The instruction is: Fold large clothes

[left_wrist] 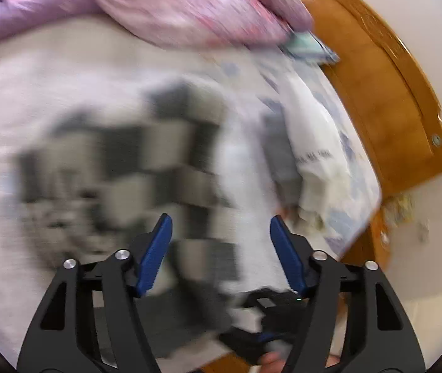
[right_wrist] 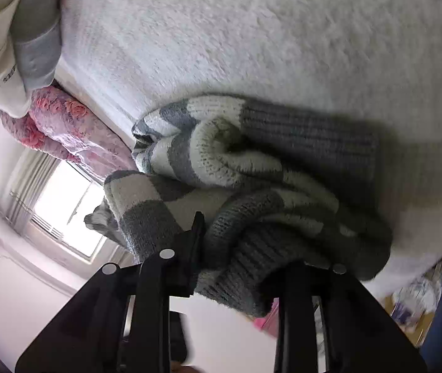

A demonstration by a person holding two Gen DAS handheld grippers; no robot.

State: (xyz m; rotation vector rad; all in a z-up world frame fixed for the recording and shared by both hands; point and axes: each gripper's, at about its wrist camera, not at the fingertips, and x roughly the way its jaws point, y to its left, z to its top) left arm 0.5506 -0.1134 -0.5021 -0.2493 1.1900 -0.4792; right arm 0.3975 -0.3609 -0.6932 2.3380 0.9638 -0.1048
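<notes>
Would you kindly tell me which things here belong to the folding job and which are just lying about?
Part of the job:
checkered knit sweater
right gripper, shut on it
left gripper, open
white fleece blanket underneath

Lying about:
floral pink quilt
white garment with print
wooden headboard
</notes>
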